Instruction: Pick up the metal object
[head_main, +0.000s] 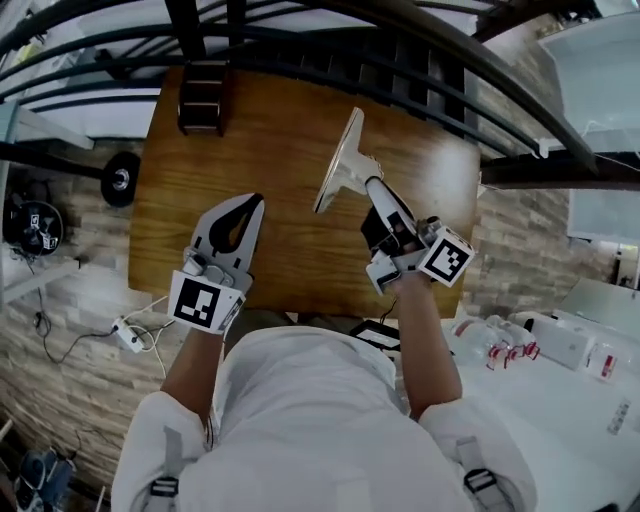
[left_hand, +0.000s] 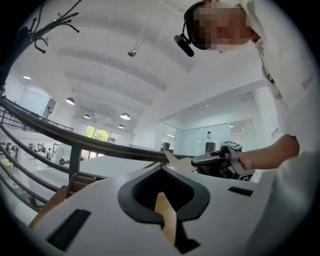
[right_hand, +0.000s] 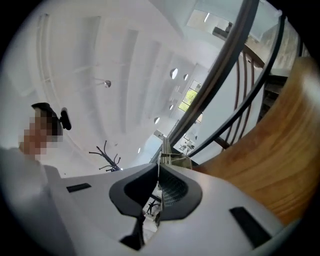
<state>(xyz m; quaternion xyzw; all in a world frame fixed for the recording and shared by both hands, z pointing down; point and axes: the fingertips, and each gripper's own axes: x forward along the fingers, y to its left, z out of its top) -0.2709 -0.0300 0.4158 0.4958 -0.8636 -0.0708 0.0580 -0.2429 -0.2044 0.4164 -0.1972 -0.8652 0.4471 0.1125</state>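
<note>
Thin silvery metal plate (head_main: 343, 165) in our right gripper (head_main: 373, 188).
Jaws clamp its near end, plate extending away from us; left gripper (head_main: 252, 205) closed, empty.

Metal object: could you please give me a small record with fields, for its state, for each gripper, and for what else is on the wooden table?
metal object: flat, pale, tilted up on edge
right gripper: shut on the near end of the metal object
left gripper: jaws together, nothing between them, apart from the metal object
table: brown wood
other thing: dark wooden rack at the far left of the table
object touching the table: cannot tell
</note>
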